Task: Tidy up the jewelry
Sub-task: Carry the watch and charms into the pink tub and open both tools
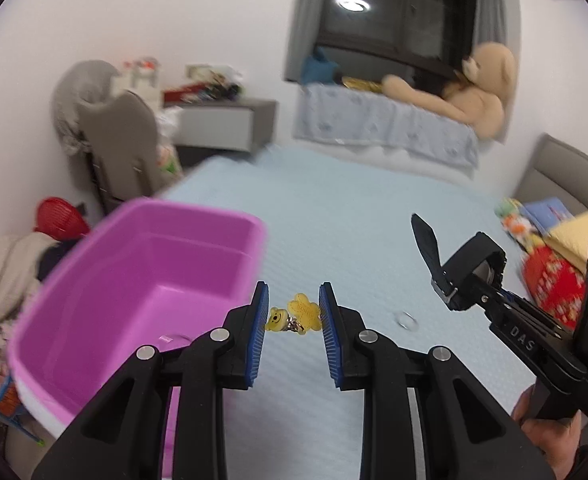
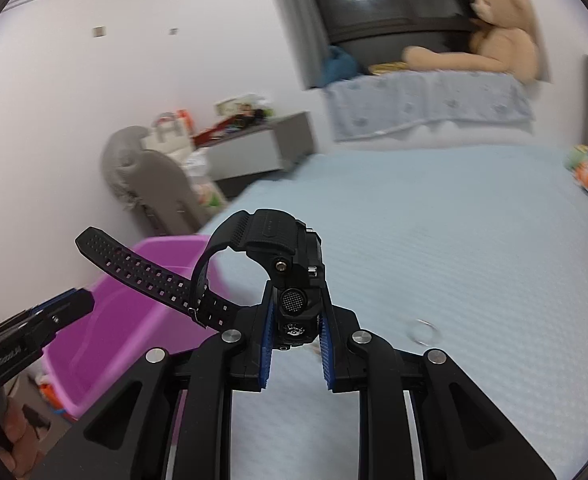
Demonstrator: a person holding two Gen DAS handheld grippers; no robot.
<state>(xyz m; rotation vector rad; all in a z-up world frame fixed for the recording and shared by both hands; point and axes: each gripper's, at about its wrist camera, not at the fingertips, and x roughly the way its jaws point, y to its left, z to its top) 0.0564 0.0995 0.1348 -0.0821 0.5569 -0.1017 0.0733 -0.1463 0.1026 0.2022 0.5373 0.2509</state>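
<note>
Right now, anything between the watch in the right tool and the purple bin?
Nothing visible. The watch sits clamped in the right tool; the purple bin lies open-topped to its left, bare bedsheet between.

The tub (image 1: 141, 280) sits on the bed (image 1: 354, 232), ring (image 1: 407, 321) to its right.

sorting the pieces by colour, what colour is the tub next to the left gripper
Pink-purple: the tub shows best in the left wrist view.

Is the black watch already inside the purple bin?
No, the black watch is clamped between the right gripper fingers, held above the bed, beside the purple bin.
</note>
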